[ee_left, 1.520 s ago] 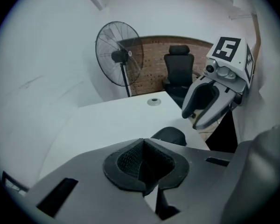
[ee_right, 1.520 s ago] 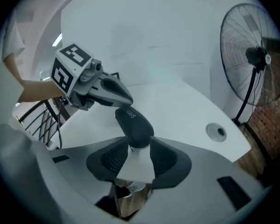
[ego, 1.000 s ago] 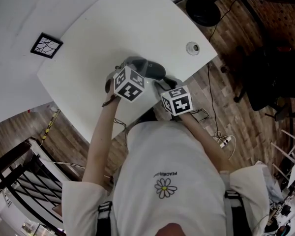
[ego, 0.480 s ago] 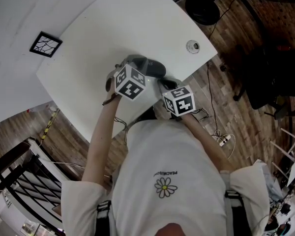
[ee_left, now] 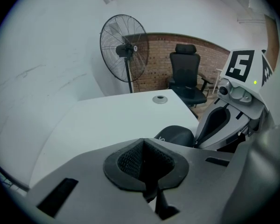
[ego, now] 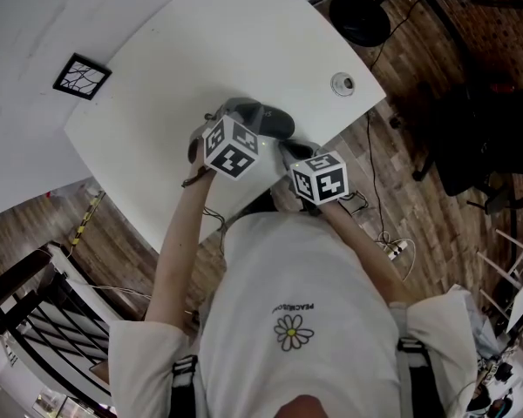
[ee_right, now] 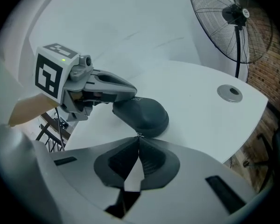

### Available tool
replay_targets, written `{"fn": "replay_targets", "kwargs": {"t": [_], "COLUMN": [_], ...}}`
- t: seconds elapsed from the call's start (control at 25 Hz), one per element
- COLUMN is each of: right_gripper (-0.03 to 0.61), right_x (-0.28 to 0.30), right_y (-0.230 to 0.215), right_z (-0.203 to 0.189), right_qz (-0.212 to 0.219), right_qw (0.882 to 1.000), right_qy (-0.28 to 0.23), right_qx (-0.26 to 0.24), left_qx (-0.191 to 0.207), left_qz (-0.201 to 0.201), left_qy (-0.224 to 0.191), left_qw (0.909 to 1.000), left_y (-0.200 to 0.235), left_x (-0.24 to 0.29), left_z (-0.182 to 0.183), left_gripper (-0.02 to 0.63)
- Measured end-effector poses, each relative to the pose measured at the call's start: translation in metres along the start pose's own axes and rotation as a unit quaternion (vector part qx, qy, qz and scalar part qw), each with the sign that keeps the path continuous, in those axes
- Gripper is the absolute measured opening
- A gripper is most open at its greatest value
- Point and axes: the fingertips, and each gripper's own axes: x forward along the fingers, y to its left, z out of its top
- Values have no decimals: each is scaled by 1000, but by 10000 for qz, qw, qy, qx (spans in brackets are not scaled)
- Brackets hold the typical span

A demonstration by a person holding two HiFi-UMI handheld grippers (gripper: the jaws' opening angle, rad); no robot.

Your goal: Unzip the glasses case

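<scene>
Your left claw (ego: 231, 116) and right claw (ego: 286, 144) both reach the dark glasses case (ego: 267, 121), one at each end, near the white bench's (ego: 200, 50) edge closest to you. A round grommet (ego: 342, 83) sits well apart, by the right corner.

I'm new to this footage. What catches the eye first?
The dark glasses case near the white table's near edge, with both marker-cubed tools meeting at it. The right tool is shut at the case's rim on a small glint, likely the zipper pull; the left tool, also shut, sits at its other end.
</scene>
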Motion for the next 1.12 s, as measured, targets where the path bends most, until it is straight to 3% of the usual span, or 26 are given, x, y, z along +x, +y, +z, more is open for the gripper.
{"fn": "replay_targets", "kwargs": {"t": [0.24,0.52,0.72,0.8,0.88,1.0,1.04,1.08,1.12], "right_gripper": [5,5,5,5,5,6,123,201,207], "right_x": [-7,-16,-41,-50,-56,-48,-39,-32,-26], "right_y": [-5,-30,-97,-110,-93,-61,-52,-45,-40], "right_z": [2,1,24,39,40,12,2,-5,-8], "right_qz": [-225,-730,-1621,-1256,-535,129,343,505,568], "right_qw": [9995,9964,9863,9908,9916,9744,9702,9670,9642], "right_qy": [0,189,-70,-49,-15,284,484,609,634], "right_qx": [-242,-399,-296,-494,-1175,-2224,-2349,-2423,-2512], "left_qx": [137,106,169,110,38,25,27,25,21], "left_qz": [172,490,600,660,667,627,635,648,657], "left_qy": [-45,-493,-752,-831,-775,-740,-747,-750,-749], "left_qw": [9997,9975,9952,9943,9947,9953,9952,9951,9950], "left_y": [1,-4,-13,-12,-11,-10,-10,-10,-10], "left_x": [1,-3,-8,-9,-8,-8,-8,-8,-8], "left_z": [2,1,-3,-5,-6,-5,-5,-5,-5], "left_gripper": [12,11,11,11,11,11,11,11,11]}}
